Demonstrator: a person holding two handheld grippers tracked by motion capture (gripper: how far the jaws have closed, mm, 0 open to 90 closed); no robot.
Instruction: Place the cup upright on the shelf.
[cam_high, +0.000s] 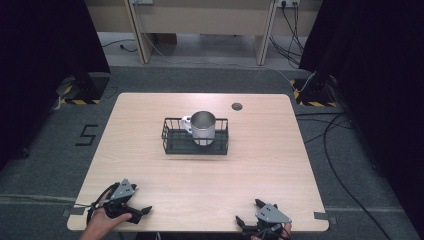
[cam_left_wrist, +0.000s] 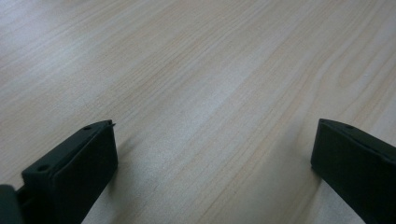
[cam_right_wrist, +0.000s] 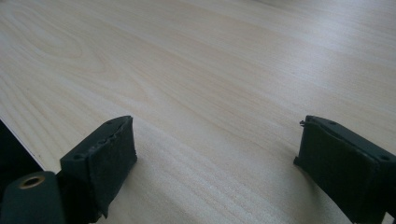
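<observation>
Resting at the near edge of the pale wooden table (cam_high: 150, 170), the left gripper (cam_high: 141, 212) and right gripper (cam_high: 248, 214) hold nothing, jaws spread wide; the shiny metal mug (cam_high: 203, 127) stands upright in the black wire basket (cam_high: 172, 142) mid-table, well apart — the work looks unstarted; next comes a forward reach.

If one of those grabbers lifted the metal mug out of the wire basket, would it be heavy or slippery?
The metal mug looks thin-walled and seems empty, so probably light for its size. Its shiny side may slip between flat fingers; the white handle likely offers a surer hold. Standing upright in the wire basket, it would probably catch on the rim if pushed.
</observation>
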